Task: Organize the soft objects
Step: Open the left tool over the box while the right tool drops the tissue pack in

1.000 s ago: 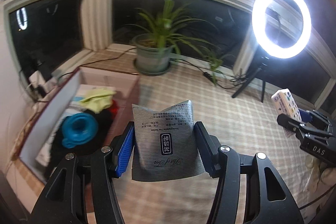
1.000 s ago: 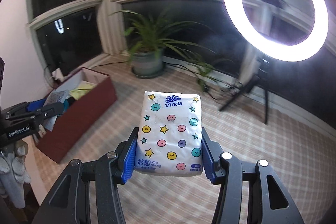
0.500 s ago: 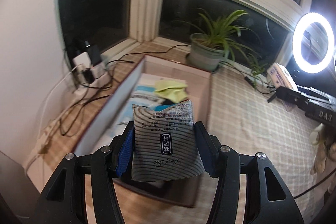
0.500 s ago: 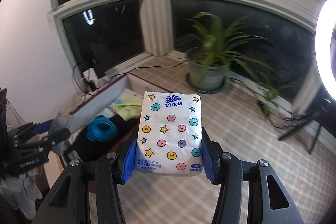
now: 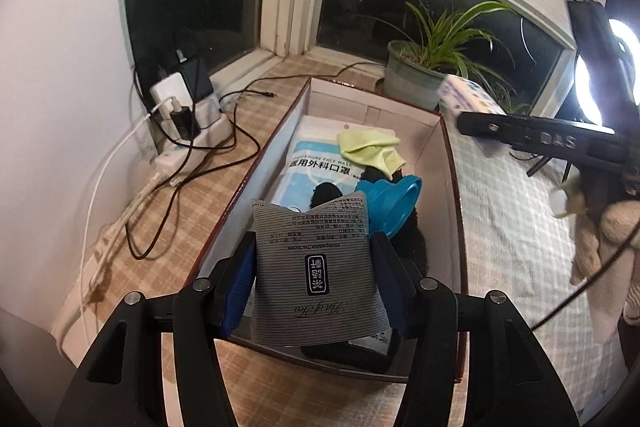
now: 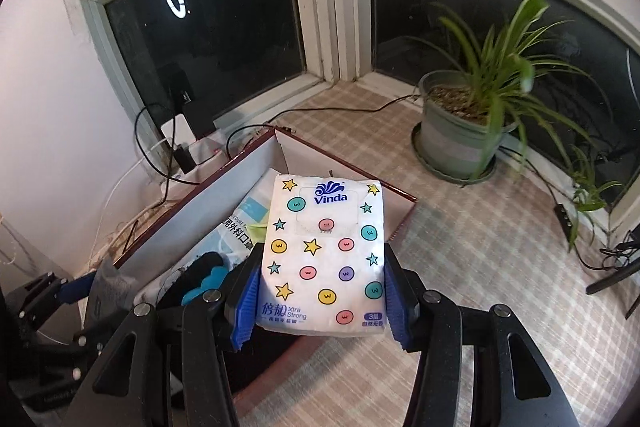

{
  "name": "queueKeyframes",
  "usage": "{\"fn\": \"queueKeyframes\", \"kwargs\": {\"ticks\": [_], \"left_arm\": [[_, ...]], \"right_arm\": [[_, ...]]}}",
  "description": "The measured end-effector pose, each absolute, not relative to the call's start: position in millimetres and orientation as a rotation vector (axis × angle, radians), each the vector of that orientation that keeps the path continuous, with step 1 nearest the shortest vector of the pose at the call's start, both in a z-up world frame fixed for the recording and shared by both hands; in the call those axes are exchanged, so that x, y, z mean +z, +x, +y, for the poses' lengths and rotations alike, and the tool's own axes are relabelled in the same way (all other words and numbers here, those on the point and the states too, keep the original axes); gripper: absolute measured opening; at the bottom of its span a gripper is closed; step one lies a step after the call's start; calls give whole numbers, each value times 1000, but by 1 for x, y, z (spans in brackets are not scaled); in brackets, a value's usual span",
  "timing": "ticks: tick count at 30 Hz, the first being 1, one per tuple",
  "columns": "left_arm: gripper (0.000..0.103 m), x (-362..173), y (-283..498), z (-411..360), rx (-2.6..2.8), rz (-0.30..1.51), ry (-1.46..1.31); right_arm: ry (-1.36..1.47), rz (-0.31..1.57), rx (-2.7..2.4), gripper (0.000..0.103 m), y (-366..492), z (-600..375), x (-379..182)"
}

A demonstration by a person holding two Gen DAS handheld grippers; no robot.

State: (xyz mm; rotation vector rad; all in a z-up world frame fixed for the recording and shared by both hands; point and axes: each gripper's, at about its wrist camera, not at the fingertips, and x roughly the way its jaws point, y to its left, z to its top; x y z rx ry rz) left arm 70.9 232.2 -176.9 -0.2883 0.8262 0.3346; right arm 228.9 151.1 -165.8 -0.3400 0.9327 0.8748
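Observation:
My left gripper [image 5: 316, 279] is shut on a grey striped tea pouch [image 5: 316, 267] and holds it above the near end of an open dark-red box [image 5: 450, 163]. The box holds a face-mask pack [image 5: 316, 157], a yellow cloth [image 5: 370, 145], a blue round item [image 5: 394, 201] and black fabric [image 5: 412, 247]. My right gripper [image 6: 320, 291] is shut on a white Vinda tissue pack [image 6: 326, 251] with coloured dots and stars, above the box's right side [image 6: 400, 223]. The right gripper shows in the left wrist view [image 5: 536, 139]; the left gripper shows in the right wrist view [image 6: 60, 291].
A power strip with chargers and cables [image 5: 180, 123] lies left of the box by the window. A potted plant [image 6: 464, 131] stands beyond the box. A ring light [image 5: 600, 67] glows at the right. A checked cloth [image 6: 480, 267] covers the surface.
Both grippers have swung left and come over the box, each still holding its pack. The box now lies directly below them and the ring light has slid to the right edge.

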Motion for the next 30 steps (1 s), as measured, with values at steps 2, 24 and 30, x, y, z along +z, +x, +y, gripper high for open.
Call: {"fn": "queueKeyframes", "kwargs": {"ticks": [2, 24, 30], "left_arm": [[55, -179, 73, 235, 329, 832, -289], [69, -176, 79, 250, 337, 812, -322], [69, -168, 76, 246, 346, 799, -316]], "right_arm": [[-339, 947, 875, 49, 232, 158, -171], [-331, 946, 916, 62, 235, 182, -170], [-322, 928, 919, 63, 229, 168, -160]]}}
